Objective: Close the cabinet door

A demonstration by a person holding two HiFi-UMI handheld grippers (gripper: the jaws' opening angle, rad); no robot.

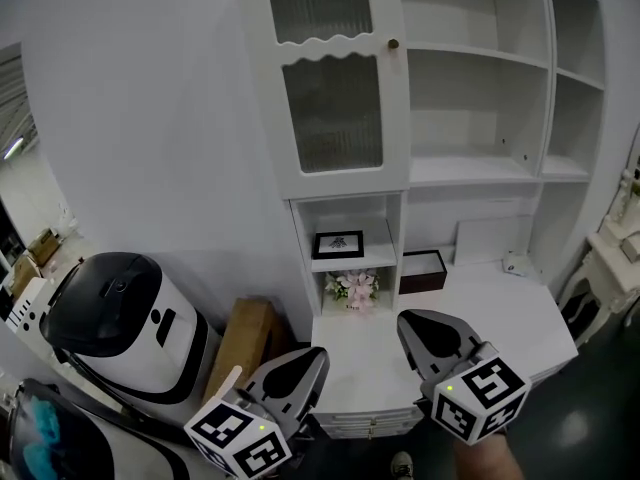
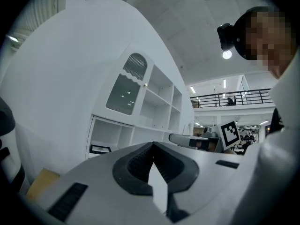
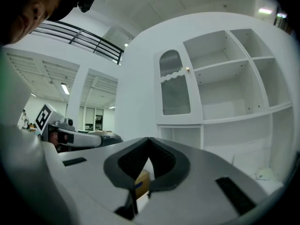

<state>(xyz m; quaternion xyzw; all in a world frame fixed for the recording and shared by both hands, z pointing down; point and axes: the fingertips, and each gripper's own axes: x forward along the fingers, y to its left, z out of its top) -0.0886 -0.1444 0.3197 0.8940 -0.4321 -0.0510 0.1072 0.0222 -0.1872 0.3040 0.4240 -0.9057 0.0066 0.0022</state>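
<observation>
Door (image 1: 330, 78) is seen at the upper left of the white shelf unit (image 1: 480, 168). It is glass-panelled, with its knob (image 1: 393, 43) at the right edge, and lies flat against the front as far as can be told. Both grippers are held low and level, well apart from the door. The left gripper (image 1: 316, 354) has its fingers (image 2: 136, 161) pressed together, with nothing caught between them. The right gripper (image 1: 409, 321) has its fingers (image 3: 165, 162) pressed together too, also empty. Below the door, a framed picture (image 1: 338, 243) and flowers (image 1: 352, 288) are seen in cubbies, and the surface (image 1: 500, 303) lies beyond the grippers.
</observation>
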